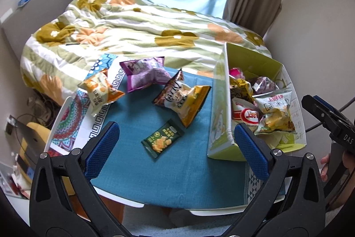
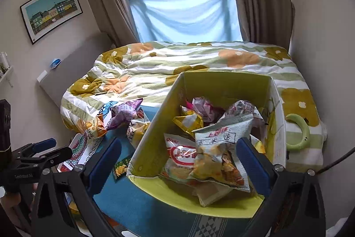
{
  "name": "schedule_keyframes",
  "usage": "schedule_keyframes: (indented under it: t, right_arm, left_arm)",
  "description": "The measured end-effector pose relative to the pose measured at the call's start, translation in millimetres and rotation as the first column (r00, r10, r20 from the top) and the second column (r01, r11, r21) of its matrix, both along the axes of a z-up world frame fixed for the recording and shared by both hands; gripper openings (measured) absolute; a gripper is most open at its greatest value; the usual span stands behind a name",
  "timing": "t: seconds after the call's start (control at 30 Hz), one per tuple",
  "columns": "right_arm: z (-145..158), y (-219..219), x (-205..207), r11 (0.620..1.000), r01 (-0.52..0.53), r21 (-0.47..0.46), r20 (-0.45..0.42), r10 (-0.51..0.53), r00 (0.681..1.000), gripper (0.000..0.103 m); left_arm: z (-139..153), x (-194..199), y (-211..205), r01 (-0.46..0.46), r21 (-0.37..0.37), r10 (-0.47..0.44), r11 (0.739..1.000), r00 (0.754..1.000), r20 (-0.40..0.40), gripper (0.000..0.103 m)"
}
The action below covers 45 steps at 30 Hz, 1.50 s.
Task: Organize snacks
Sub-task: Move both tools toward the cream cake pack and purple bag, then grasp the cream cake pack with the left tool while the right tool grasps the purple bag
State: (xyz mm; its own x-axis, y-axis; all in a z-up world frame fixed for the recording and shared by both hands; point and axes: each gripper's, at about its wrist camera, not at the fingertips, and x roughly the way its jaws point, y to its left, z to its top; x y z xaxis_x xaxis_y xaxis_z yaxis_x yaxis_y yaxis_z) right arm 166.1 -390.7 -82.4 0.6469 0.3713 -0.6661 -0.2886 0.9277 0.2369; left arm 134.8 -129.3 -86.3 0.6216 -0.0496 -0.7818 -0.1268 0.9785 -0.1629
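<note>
Bedside desk [image 1: 177, 181] | green packet [image 1: 162, 138] lies just ahead of spread, empty left claw [image 1: 176, 148], long axis diagonal | right claw [image 2: 178, 164] spread over box [image 2: 221, 81]

Left wrist view looked down over counter [image 1: 177, 170] toward bed [image 1: 133, 37]; right view sat close above box [image 2: 221, 81]. Both shared box [image 1: 244, 54], bed [image 2: 155, 66].

Teal tablecloth [image 1: 182, 170], lime-green cardboard box [image 1: 219, 126], purple snack bag [image 1: 144, 74], dark green packet [image 1: 163, 139], flowered striped quilt [image 1: 133, 32].
</note>
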Motion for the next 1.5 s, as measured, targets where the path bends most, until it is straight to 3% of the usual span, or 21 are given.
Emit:
schedule_keyframes:
  t: [0.2, 0.4, 0.63, 0.83, 1.0, 1.17, 1.5]
  right_arm:
    - [6.4, 46.6, 6.9, 0.999, -0.043, 0.014, 0.023, 0.043, 0.999, 0.103]
    - [0.5, 104.4, 24.8, 0.999, -0.032, 0.017, -0.003, 0.032, 0.999, 0.103]
    - [-14.4, 174.7, 60.0, 0.999, -0.024, 0.022, -0.054, 0.025, 0.998, 0.103]
    - [-37.2, 233.2, 106.7, 0.995, -0.087, -0.045, -0.097, 0.083, 0.992, 0.103]
    - [-70.1, 265.7, 145.8, 0.989, -0.111, -0.097, -0.178, 0.093, 0.980, 0.103]
    - [-104.1, 287.6, 171.1, 0.980, -0.148, -0.133, -0.250, 0.111, 0.962, 0.103]
    - [-148.7, 299.6, 203.4, 0.970, -0.175, -0.167, -0.354, 0.107, 0.929, 0.103]
  left_arm:
    - [-1.3, 10.7, 62.1, -0.052, -0.006, 0.053, 0.999, 0.999, 0.014, 0.102]
    - [-15.7, 43.0, 127.1, -0.043, -0.043, 0.042, 0.998, 0.999, -0.035, 0.102]
    - [-47.2, 91.2, 189.9, -0.025, -0.054, 0.019, 0.998, 0.994, -0.111, 0.102]
    - [-88.0, 129.0, 228.7, -0.009, -0.107, -0.012, 0.994, 0.981, -0.193, 0.102]
    - [-138.6, 161.4, 240.3, -0.014, -0.169, -0.034, 0.985, 0.961, -0.275, 0.102]
    - [-175.1, 180.5, 241.3, -0.016, -0.164, -0.041, 0.986, 0.941, -0.336, 0.102]
    - [-205.1, 203.6, 239.9, 0.003, -0.143, -0.057, 0.990, 0.924, -0.377, 0.102]
